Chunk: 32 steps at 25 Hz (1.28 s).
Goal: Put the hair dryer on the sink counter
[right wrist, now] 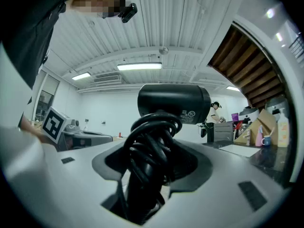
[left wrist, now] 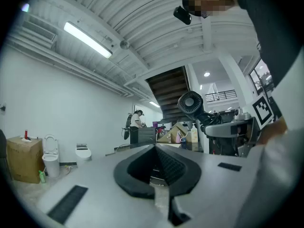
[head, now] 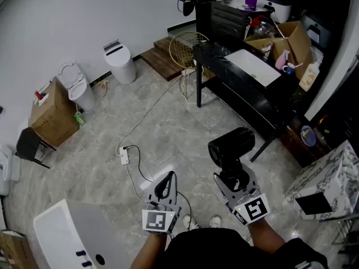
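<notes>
A black hair dryer [head: 231, 144] with its cord coiled round the handle stands up out of my right gripper [head: 234, 176], whose jaws are shut on the handle. In the right gripper view, the dryer's barrel [right wrist: 174, 103] lies crosswise above the coiled cord, just ahead of the right gripper [right wrist: 152, 167]. My left gripper [head: 166, 180] is beside it on the left, shut and empty, over the grey floor. The left gripper view shows that left gripper [left wrist: 156, 169] with nothing in it and the hair dryer [left wrist: 191, 102] to the right. A white counter unit [head: 64, 234] sits at the lower left.
A black table [head: 235, 80] with a white board stands ahead on the right, cluttered boxes behind it. A power strip [head: 123, 157] and its cable lie on the floor. A toilet [head: 76, 88], a white bin [head: 120, 60] and a cardboard box [head: 53, 116] line the left wall. A marble-patterned box [head: 331, 175] is at right.
</notes>
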Motion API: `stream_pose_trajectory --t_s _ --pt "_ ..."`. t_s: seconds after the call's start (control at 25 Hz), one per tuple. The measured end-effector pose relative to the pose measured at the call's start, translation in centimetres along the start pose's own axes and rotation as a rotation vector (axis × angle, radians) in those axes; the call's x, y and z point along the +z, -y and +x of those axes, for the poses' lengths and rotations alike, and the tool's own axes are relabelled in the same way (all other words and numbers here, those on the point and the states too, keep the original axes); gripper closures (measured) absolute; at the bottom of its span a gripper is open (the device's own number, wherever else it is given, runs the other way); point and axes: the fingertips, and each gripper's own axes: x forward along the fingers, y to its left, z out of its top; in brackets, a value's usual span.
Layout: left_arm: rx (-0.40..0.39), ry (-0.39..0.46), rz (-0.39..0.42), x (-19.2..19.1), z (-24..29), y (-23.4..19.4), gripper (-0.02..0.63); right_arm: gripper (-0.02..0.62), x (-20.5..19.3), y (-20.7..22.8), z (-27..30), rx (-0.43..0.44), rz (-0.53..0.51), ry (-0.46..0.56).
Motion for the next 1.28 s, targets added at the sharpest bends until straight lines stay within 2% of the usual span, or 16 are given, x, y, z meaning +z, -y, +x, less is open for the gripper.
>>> stream_pose_trajectory --t_s 0.16,0.52,0.8,1.04,1.28 --pt "-0.026 0.062 -0.034 1.1 0.3 2.3 0.607 0.348 0.3 0.8 -1.0 -0.021 -0.014 0.003" --pt "-0.031 0.041 -0.041 0.7 0.2 3.5 0.607 0.348 0.7 1.1 -1.8 -0.017 -0.055 0.010" --pt "-0.058 0.050 -0.026 1.0 0.1 4.0 0.607 0.348 0.8 0.8 -1.7 -0.007 -0.012 0.017" --pt "-0.046 0.051 -0.037 1.3 0.2 2.4 0.607 0.348 0.7 -0.1 -0.4 0.005 -0.072 0.013" --pt "-0.107 0.046 -0.028 0.6 0.1 1.0 0.607 0.347 -0.1 -0.6 0.8 -0.060 -0.027 0.002"
